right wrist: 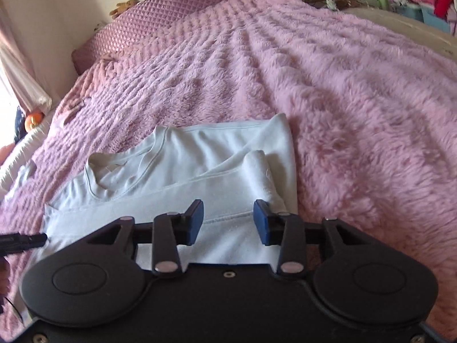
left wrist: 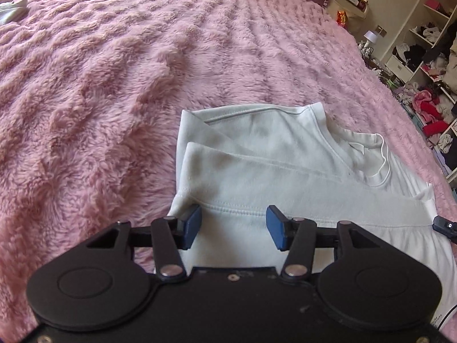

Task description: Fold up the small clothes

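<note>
Your pink fluffy bed (left wrist: 142, 85) carries the white top (left wrist: 257, 154), lying flat near its edge with both sleeves already folded inward and the hem brought up. A final fold looks left. Your left claw (left wrist: 233, 227) and right claw (right wrist: 229, 221) hover above it with jaws apart, gripping nothing.

The blanket (left wrist: 114, 85) is super fluffy pink plush, ridged and shaggy. The white top (left wrist: 257, 177) looks like soft matte fleecy cotton with stitched hems. The left gripper (left wrist: 233, 228) is matte black plastic, blue rubbery pads (left wrist: 194, 225), shiny metal rivets.
</note>
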Demonstrator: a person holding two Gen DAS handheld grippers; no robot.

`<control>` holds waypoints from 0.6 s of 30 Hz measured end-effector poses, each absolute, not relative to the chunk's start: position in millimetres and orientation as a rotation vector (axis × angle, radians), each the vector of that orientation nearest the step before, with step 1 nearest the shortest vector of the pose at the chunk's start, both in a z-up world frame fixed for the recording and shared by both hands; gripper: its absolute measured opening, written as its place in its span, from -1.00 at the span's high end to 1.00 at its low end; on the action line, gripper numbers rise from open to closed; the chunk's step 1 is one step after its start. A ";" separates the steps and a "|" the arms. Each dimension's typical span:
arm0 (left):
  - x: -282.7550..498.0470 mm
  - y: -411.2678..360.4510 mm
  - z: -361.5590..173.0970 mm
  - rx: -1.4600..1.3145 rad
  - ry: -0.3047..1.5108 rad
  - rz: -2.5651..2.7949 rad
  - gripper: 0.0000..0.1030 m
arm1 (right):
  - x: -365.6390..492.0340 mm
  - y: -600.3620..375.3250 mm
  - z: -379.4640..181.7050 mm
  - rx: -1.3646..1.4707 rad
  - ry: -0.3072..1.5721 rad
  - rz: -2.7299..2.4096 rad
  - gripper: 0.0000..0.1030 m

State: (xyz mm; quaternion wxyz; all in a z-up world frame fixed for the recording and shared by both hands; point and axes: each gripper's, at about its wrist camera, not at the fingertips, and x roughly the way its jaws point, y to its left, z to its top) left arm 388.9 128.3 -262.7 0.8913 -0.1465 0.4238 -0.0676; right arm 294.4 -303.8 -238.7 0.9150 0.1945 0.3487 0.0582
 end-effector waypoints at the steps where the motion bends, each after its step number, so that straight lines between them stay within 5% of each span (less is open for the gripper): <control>1: 388.4 128.7 -262.9 -0.302 0.880 -0.139 -0.03 | 293.8 -305.1 -238.9 0.414 0.715 0.115 0.30; 6: 377.8 125.9 -255.5 -0.301 0.883 -0.131 -0.05 | 294.4 -299.3 -237.7 0.409 0.713 0.089 0.30; 13: 335.9 135.1 -222.3 -0.372 0.833 -0.130 -0.12 | 252.5 -282.9 -187.1 0.427 0.672 0.180 -0.07; 18: 269.3 134.4 -215.3 -0.447 0.825 -0.193 -0.25 | 205.8 -271.3 -194.1 0.464 0.710 0.219 -0.09</control>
